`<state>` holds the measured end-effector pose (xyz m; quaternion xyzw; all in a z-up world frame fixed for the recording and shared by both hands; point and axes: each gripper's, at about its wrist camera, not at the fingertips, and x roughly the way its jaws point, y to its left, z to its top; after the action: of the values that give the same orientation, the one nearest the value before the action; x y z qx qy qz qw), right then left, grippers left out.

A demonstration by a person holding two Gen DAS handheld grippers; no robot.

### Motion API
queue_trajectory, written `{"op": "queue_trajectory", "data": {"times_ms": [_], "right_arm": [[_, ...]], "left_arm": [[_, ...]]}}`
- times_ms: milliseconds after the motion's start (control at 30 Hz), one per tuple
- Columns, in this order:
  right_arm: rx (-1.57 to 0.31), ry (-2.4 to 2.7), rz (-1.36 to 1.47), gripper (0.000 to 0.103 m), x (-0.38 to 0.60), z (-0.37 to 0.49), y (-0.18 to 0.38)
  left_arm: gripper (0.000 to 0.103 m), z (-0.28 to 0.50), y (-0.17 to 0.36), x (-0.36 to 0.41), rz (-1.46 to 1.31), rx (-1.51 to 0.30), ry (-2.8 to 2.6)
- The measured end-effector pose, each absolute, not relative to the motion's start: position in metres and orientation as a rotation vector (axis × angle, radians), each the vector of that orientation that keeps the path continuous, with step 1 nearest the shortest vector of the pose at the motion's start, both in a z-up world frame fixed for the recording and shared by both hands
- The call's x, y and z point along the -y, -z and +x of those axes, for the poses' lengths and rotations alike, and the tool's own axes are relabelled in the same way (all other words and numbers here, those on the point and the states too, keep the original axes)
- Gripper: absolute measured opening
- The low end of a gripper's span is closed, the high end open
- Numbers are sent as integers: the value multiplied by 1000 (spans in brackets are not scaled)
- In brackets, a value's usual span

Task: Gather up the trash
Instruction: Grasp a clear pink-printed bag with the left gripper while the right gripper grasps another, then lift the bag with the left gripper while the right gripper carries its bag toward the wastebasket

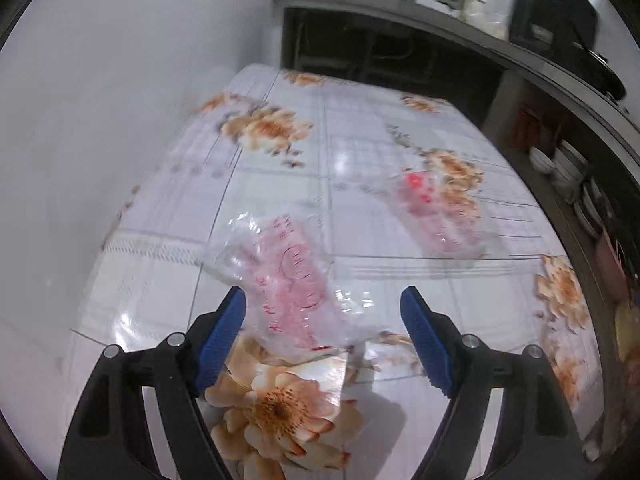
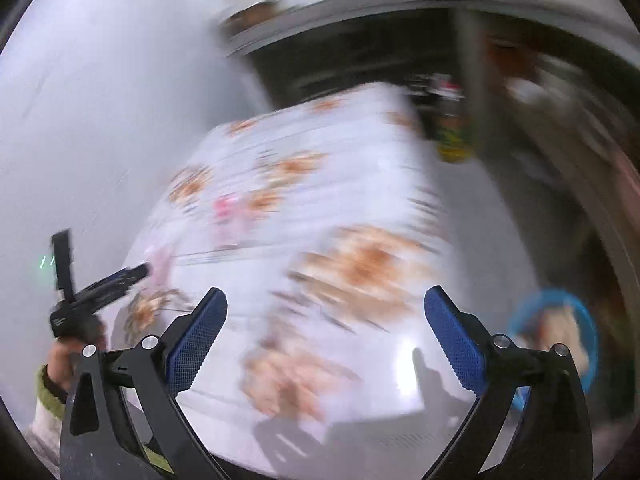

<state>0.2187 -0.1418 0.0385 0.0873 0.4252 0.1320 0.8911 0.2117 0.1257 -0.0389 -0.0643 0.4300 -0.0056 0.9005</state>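
Here the left gripper (image 1: 324, 320) hangs released over a clear pink-printed wrapper (image 1: 288, 288) on the floral tablecloth (image 1: 360, 152). Another wrapper (image 1: 440, 216) lies beyond it. The right gripper (image 2: 326, 332), also released, holds nothing.

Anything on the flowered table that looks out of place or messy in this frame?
Yes. Two crumpled clear plastic wrappers with pink print lie loose on the tablecloth: the near wrapper just ahead of the open left gripper, the far wrapper further right. Neither is held. The right wrist view is too blurred to judge.
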Motion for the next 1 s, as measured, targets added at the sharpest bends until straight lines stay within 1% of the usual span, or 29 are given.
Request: {"op": "queue_trajectory", "data": {"times_ms": [167, 333, 400, 433, 500, 600, 667, 700, 733, 867, 1000], "right_arm": [[-959, -374, 69, 95, 63, 290, -22], [-1030, -399, -108, 95, 0, 339, 5], [-1054, -373, -138, 95, -10, 353, 16], [-1072, -369, -141, 95, -13, 358, 23], [-1106, -357, -135, 95, -14, 366, 33], [-1140, -351, -123, 84, -10, 366, 45], [-1128, -345, -116, 83, -6, 361, 43], [-1123, -336, -121, 81, -4, 356, 43], [-1119, -326, -127, 76, -2, 353, 42], [-1112, -310, -106, 70, 12, 336, 40], [-1112, -288, -67, 68, 32, 313, 40]], "left_arm": [[77, 218, 47, -129, -130, -889, 25], [77, 234, 57, -132, -96, -907, 0], [72, 237, 60, -135, -101, -904, -1], [67, 238, 62, -136, -100, -905, -3], [64, 239, 65, -139, -104, -898, -1], [59, 240, 66, -138, -88, -886, 7], [54, 238, 67, -137, -79, -882, 18], [54, 238, 67, -136, -78, -882, 26], [52, 238, 67, -135, -76, -880, 33], [45, 233, 65, -124, -60, -870, 74], [44, 221, 64, -99, -21, -872, 162]]}}
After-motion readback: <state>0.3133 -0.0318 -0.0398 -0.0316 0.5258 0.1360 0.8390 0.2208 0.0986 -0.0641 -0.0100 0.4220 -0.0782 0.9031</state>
